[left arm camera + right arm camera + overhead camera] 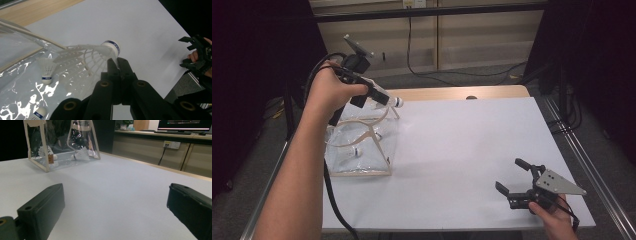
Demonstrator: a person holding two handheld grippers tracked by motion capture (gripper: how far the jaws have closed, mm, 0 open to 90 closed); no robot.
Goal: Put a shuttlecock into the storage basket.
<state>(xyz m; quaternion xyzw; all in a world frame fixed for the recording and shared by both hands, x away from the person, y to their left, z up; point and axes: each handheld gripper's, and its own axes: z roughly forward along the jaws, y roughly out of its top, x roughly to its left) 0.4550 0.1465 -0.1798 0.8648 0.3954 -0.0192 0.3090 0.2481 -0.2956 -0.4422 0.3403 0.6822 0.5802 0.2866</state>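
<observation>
Shuttlecock (100, 53) is hanging in the clenched left tongs (117, 61) above the clear bag (362, 150); right tongs (519, 175) are lying released.

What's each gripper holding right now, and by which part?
The left gripper is shut on a shuttlecock, pinching its feather skirt just below the cork, above the clear bag. The right gripper is open and holds nothing.

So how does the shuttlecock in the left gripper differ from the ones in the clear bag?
The held shuttlecock is pinched by its feathers in the left gripper, raised at the bag's rim; the bagged shuttlecocks lie loose on the clear bag's bottom. All share white feathers and a blue-banded cork.
</observation>
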